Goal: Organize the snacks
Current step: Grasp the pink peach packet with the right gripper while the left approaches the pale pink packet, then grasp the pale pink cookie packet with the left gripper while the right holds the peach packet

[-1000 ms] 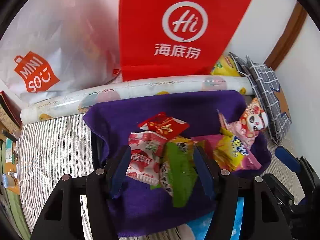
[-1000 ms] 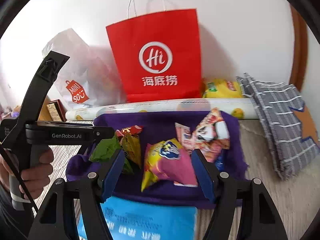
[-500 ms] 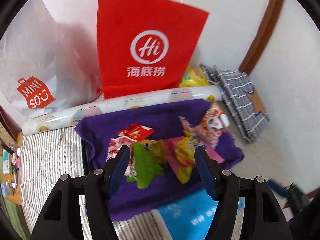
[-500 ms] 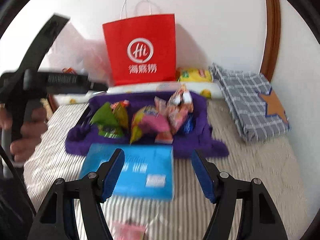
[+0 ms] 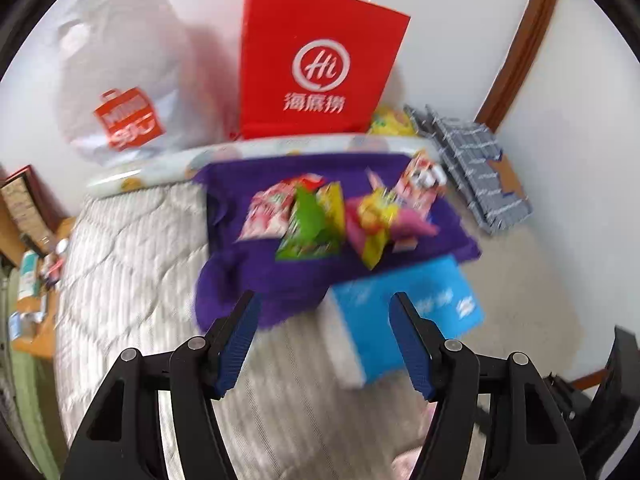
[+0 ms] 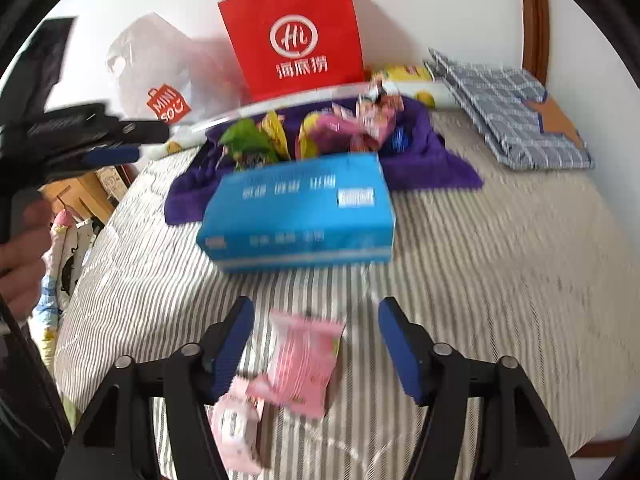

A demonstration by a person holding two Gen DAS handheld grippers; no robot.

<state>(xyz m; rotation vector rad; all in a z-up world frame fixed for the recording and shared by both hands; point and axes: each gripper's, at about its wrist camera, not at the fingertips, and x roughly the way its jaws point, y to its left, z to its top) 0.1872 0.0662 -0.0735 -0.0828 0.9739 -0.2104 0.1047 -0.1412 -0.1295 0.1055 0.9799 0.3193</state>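
Both pictures are blurred, so small print and fine edges are hard to read. The left gripper [image 5: 325,322] hangs above the striped bed [image 5: 132,264] with its blue fingers [image 5: 240,336] spread wide and nothing between them. The right gripper [image 6: 316,330] is also spread wide and empty, held low over the bed cover [image 6: 500,264]; a pink snack packet [image 6: 302,364] lies flat on the stripes in the gap between its fingers [image 6: 400,348], though whether they touch it I cannot tell. A second, paler pink packet [image 6: 236,426] lies just beside the first, nearer the camera and partly behind the left-hand finger.

Farther up the bed sits a purple cloth [image 6: 428,160] that carries the pile of snacks [image 5: 340,216]: a green bag [image 5: 308,224], a yellow and pink bag [image 5: 376,220], and a red and white bag [image 5: 266,212] among them. A blue box [image 6: 300,212] rests at the near edge of the cloth, between the pile and the pink packets. Behind the cloth a red paper bag [image 6: 296,36] stands upright against the wall, with a white plastic bag [image 5: 120,80] on its left and a folded checked blanket [image 6: 508,112] off to the right. A long pale roll [image 5: 160,164] lies across the bed between the bags and the cloth.
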